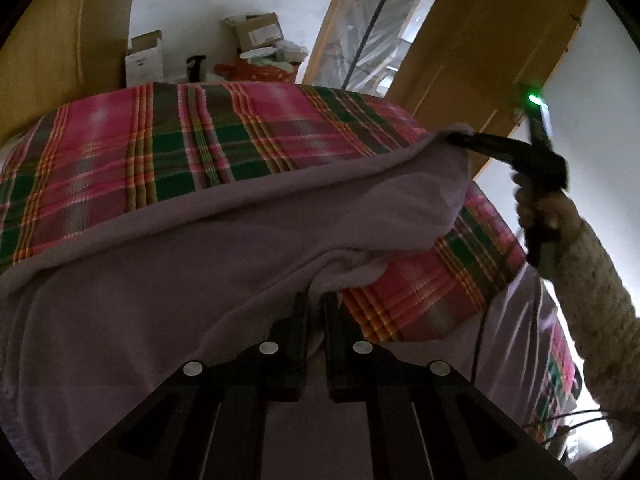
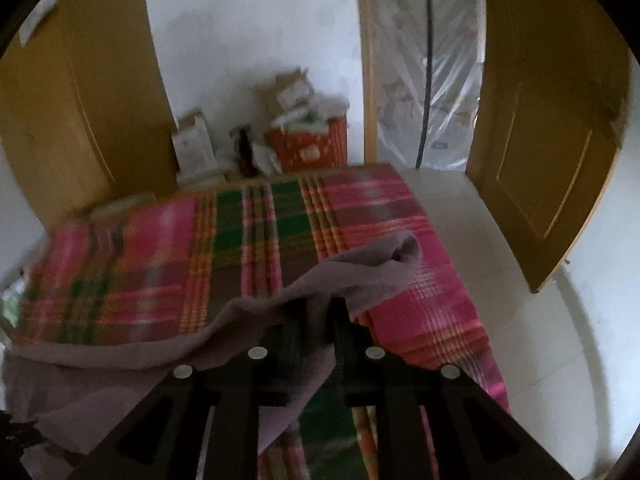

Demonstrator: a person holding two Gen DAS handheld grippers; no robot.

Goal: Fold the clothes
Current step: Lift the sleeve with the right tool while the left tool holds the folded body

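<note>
nearest the left wrist camera, the left gripper [image 1: 316,300] had its two fingers drawn narrow on a bunched fold of the lilac garment [image 1: 180,280], the one piece of clothing in sight. the cloth spread wide to that gripper's left and ran off the lower edge of the view. its upper hem stretched as a long raised edge up to the right gripper [image 1: 460,139], whose tips pinched the far corner; a hand [image 1: 548,216] in a knitted sleeve [image 1: 600,300] held the handle. in the right wrist view the right gripper [image 2: 316,308] was likewise closed on the garment [image 2: 120,380], with a loose flap curling just beyond its tips.

under the garment lay the bed, covered by one pink and green plaid blanket [image 1: 160,152]. most of the blanket beyond the raised hem was bare. its right edge dropped to pale floor [image 2: 520,300], open as far as the door.

farther off, against the white wall past the bed's far edge, stood two cardboard boxes [image 1: 144,60], a red bag [image 2: 308,146] and a dark bottle [image 2: 245,152]. one wooden door [image 2: 552,140] stood ajar to the right.
</note>
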